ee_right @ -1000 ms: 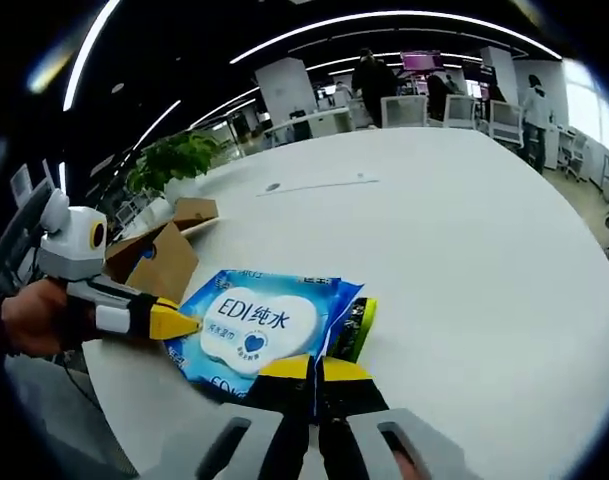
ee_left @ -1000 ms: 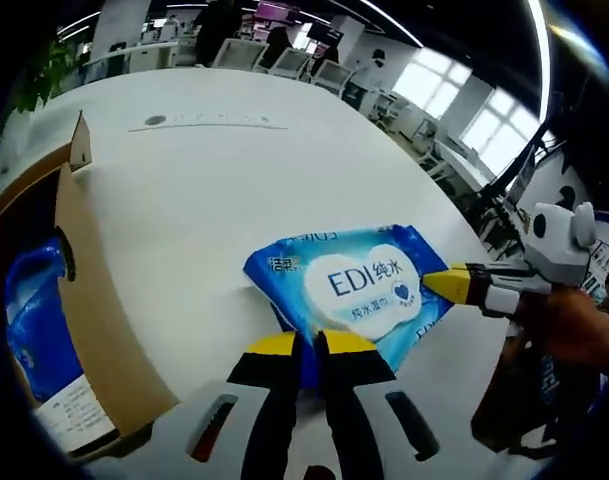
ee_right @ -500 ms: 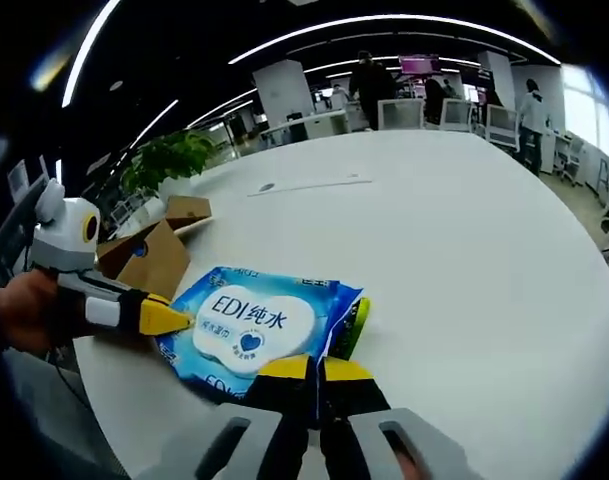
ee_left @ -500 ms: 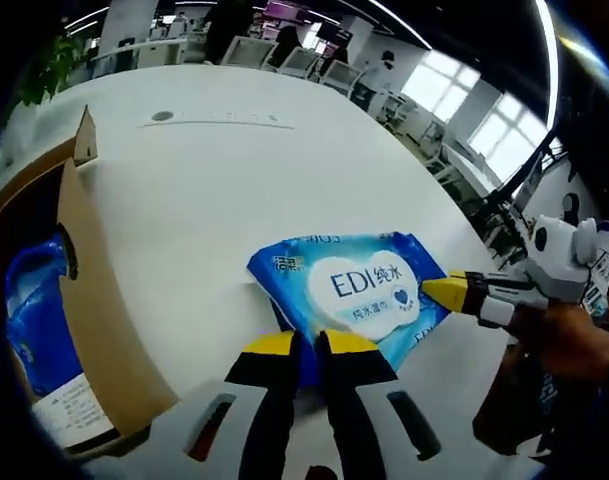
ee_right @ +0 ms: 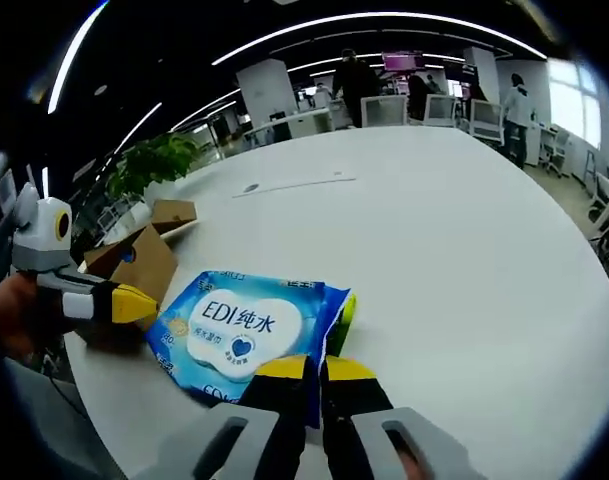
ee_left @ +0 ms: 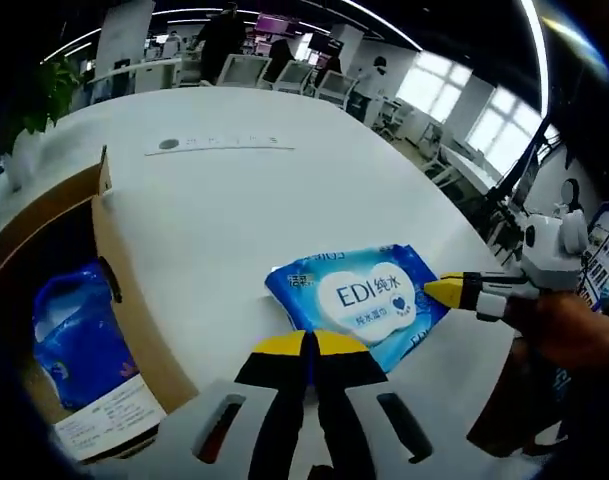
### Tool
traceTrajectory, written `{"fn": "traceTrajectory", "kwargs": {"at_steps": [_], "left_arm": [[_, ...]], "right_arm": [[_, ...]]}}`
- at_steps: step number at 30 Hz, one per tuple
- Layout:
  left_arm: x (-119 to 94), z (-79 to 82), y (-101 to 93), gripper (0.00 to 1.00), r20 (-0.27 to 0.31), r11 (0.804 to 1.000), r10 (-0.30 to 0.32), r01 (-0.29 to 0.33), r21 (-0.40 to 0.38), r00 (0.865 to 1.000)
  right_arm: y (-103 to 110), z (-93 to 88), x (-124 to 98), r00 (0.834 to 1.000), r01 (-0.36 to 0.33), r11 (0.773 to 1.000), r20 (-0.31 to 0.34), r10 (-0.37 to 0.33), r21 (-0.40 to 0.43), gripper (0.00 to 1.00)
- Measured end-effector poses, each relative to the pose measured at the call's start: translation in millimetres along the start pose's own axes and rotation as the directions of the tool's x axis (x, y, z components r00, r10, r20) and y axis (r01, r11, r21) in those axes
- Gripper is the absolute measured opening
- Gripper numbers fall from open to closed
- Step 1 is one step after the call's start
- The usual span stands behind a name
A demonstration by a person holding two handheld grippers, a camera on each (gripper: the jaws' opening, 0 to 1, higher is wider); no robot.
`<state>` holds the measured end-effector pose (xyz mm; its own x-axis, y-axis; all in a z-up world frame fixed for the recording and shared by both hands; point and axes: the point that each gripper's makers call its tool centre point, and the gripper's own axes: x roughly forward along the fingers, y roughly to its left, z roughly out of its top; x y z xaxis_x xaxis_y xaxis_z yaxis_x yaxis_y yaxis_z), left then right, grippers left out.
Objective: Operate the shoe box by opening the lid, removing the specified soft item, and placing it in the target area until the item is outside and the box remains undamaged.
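In the left gripper view, the open shoe box (ee_left: 114,330) stands at the left on the white worktop (ee_left: 234,200). A blue soft pack (ee_left: 79,340) lies inside it, with a white printed label (ee_left: 104,432) at the near end. To the right of the box, the wet wipes pack (ee_left: 362,298) lies flat on the worktop, outside the box and apart from it. The left gripper (ee_left: 306,345) sits at the pack's near edge; its yellow-tipped jaws are pressed together, and whether they pinch the pack edge cannot be told. At the far right, the right gripper (ee_left: 446,290) comes in, its yellow tip touching the right edge of the pack, with a person's hand (ee_left: 569,335) behind it.

In the right gripper view, the left gripper (ee_right: 142,303) appears at the left, its yellow tip just beside the pack's left edge and not in contact. Behind it stands the shoe box (ee_right: 144,260), and a potted plant (ee_right: 154,160) stands farther back. The wet wipes pack (ee_right: 246,325) lies on the worktop (ee_right: 434,230) in the centre. The right gripper (ee_right: 314,368) has its jaws pressed together on the near edge of the pack. Office desks and chairs (ee_right: 384,108) stand in the background.
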<state>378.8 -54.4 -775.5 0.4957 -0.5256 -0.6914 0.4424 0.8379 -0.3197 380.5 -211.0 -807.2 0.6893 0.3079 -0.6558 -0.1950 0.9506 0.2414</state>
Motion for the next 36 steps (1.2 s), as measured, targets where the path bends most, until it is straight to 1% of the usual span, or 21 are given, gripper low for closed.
{"fn": "traceTrajectory", "kwargs": {"at_steps": [2,7,11,12,14,15,19,22,27,31,33,36], "left_arm": [[-3,-2.2,-1.6,0.0,-0.002,1.0,-0.004,0.005,0.011,1.0],[-16,-3.4,3.6,0.0,0.012,1.0,0.007,-0.007,0.016,1.0],[-31,-5.9,3.5,0.0,0.027,0.999,0.005,-0.006,0.053,1.0],[-34,-6.8,4.6,0.0,0.029,0.998,0.006,-0.007,0.056,1.0],[-41,-8.1,7.6,0.0,0.039,0.999,0.007,-0.009,0.05,0.999],[-40,-7.9,11.3,0.0,0.043,0.999,0.008,-0.01,0.048,0.999],[-48,-11.6,17.3,0.0,0.054,0.998,0.008,-0.012,0.059,0.998],[-54,-9.2,22.4,0.0,0.074,0.999,0.006,-0.009,0.048,0.997],[-66,-6.4,25.3,0.0,0.092,0.998,0.001,-0.006,0.059,0.996],[-75,-7.3,31.5,0.0,0.105,0.998,0.002,-0.008,0.061,0.994],[-79,-9.8,34.1,0.0,0.107,0.998,0.001,-0.008,0.062,0.994],[-86,-14.6,42.9,0.0,0.112,0.998,0.012,-0.02,0.064,0.994]], "right_arm": [[-1,0.9,-2,1.0,0.006,1.0,0.003,-0.006,-0.003,0.0],[-1,3.5,-11,1.0,0.027,1.0,0.017,-0.026,-0.002,0.0],[-5,5.4,-21,0.998,0.054,0.998,0.033,-0.055,0.01,0.0],[-6,6.0,-23,0.998,0.052,0.998,0.04,-0.053,0.025,0.0],[-5,6.6,-26,0.997,0.059,0.998,0.045,-0.06,0.018,0.0],[-5,6.7,-28,0.997,0.063,0.998,0.046,-0.063,0.015,0.0],[-3,8.9,-35,0.995,0.073,0.997,0.06,-0.074,0.014,0.0],[1,9.9,-37,0.995,0.074,0.997,0.065,-0.074,0.006,0.0],[9,12.9,-42,0.995,0.071,0.997,0.075,-0.071,0.01,0.0],[22,13.8,-46,0.994,0.061,0.998,0.085,-0.061,0.007,0.0],[31,13.6,-46,0.995,0.05,0.999,0.091,-0.051,0.006,0.0],[44,13.8,-46,0.994,0.037,0.999,0.099,-0.037,0.007,0.0]]}}
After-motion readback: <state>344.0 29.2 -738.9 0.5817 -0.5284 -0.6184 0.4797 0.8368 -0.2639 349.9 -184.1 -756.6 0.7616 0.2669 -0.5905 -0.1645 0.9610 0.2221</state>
